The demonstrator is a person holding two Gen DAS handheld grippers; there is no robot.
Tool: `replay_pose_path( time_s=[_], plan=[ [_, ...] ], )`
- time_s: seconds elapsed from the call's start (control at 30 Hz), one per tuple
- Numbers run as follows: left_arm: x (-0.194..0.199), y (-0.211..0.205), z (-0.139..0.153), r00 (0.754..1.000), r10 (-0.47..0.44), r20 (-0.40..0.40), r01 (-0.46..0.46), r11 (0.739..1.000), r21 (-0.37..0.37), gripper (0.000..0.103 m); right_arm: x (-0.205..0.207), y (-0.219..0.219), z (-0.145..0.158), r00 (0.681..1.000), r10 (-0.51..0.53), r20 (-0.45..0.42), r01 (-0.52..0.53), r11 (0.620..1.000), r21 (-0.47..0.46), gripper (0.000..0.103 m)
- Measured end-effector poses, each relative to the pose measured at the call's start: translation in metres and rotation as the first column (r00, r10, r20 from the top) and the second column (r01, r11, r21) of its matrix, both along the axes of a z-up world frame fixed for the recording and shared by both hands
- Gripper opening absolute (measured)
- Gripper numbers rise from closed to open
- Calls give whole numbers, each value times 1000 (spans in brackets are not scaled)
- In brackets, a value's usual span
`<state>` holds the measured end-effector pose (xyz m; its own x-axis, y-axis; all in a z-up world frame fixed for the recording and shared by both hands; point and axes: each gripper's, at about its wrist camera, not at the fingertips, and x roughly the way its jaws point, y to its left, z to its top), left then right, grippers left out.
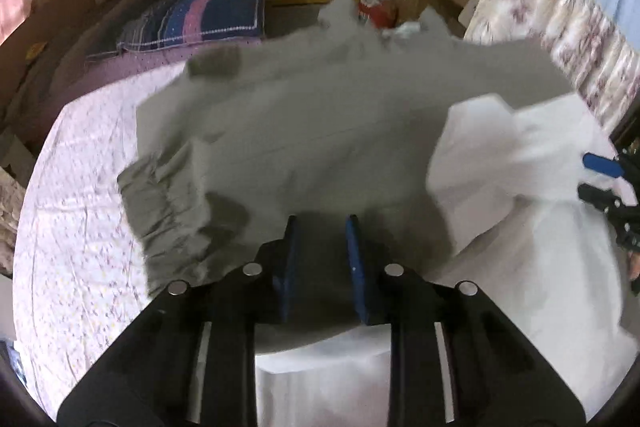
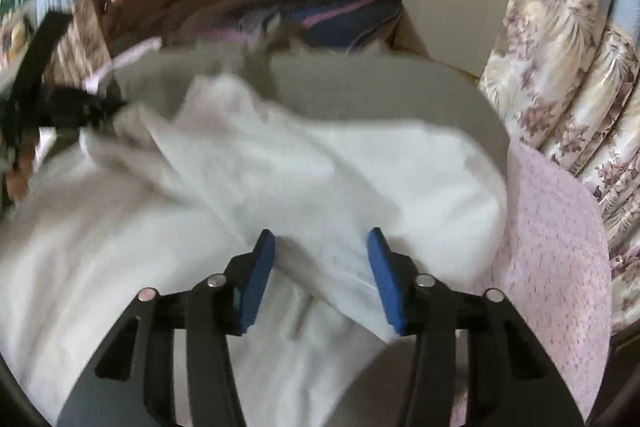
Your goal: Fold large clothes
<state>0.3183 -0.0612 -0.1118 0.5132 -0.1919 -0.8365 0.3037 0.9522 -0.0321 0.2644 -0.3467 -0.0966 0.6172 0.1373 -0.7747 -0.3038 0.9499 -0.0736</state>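
Nearest: left claw (image 1: 320,223), blue pads apart, nothing pinched between them; it hovers over the grey garment (image 1: 304,131).
Right claw: right claw (image 2: 322,247) also spread wide, white cloth (image 2: 320,167) lying under and between the pads, not clamped as far as I can see.
Garment location: grey garment spread on the bed (image 1: 80,187), over the pink floral sheet; white cloth heaped on its right side and toward me.
Garment look: grey piece mostly flat, a gathered, ruched edge bunched at its near-left; far edge blurred. White cloth rumpled, a flap turned up, thin and limp by my guess.
Risk 1: both claws open, so a shallow bite could catch one layer only and the fold drags crooked.
Risk 2: white and grey overlap; I may grab both at once and pull the flat piece out of shape.
Risk 3: motion blur in both views, edges hard to place.
Background: striped pillow (image 1: 192,15) at the bed's head.
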Motion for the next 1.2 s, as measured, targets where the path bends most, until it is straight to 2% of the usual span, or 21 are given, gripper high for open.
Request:
replay_pose_path(
  time_s=[0.07,0.23,0.33,0.4,0.43,0.47,0.5,0.53,0.57,0.63,0.7,0.77,0.8,0.87,0.97,1.1,1.2],
  plan=[
    [-4,6,-7,1000,-2,16,1,1000,27,19,0,-4,-13,1000,6,-16,-7,1000,-28,46],
    [-11,2,-17,997,-25,78,14,991,131,15,13,-15,-18,999,26,-36,-24,998,60,46],
    [-11,-4,-14,997,-15,71,6,991,132,15,11,-9,-8,999,19,-51,-17,999,37,46],
    [-14,-1,-1,997,-6,78,-3,993,118,33,7,-12,11,1000,21,-20,-20,996,89,48],
    [-18,3,10,995,6,103,-16,995,98,61,5,-16,25,1000,19,12,-20,992,127,48],
    [-22,6,21,991,4,132,-12,998,57,79,5,-19,38,999,12,43,-18,988,153,49],
    [-24,8,31,988,10,153,-15,999,29,85,9,-22,53,997,-6,81,-8,986,168,51],
    [-23,9,38,984,29,174,-34,999,26,94,13,-24,62,994,-24,107,6,986,167,56],
    [-22,10,45,978,61,202,-69,997,34,99,20,-26,69,991,-47,128,26,987,158,60],
    [-9,14,52,972,115,206,-124,992,31,98,46,-29,71,988,-97,121,79,986,144,60],
    [4,19,45,978,136,158,-139,990,8,87,70,-30,61,987,-133,89,121,984,131,60],
    [22,26,26,984,153,88,-156,987,26,57,90,-26,48,988,-143,66,135,985,106,59],
    [30,29,17,983,170,67,-173,984,46,53,98,-24,39,987,-152,61,147,985,86,59],
    [38,36,8,983,178,46,-179,983,28,50,108,-23,28,986,-161,46,158,985,65,58],
    [46,38,1,983,178,52,-181,982,54,48,123,-29,5,983,-182,4,182,983,-8,44],
    [56,34,-12,987,148,67,-155,981,117,51,127,-38,-9,981,-194,-16,194,981,-15,44],
    [61,33,-13,989,133,60,-140,983,117,53,129,-45,-16,978,-207,-25,207,978,1,44]
  ],
)
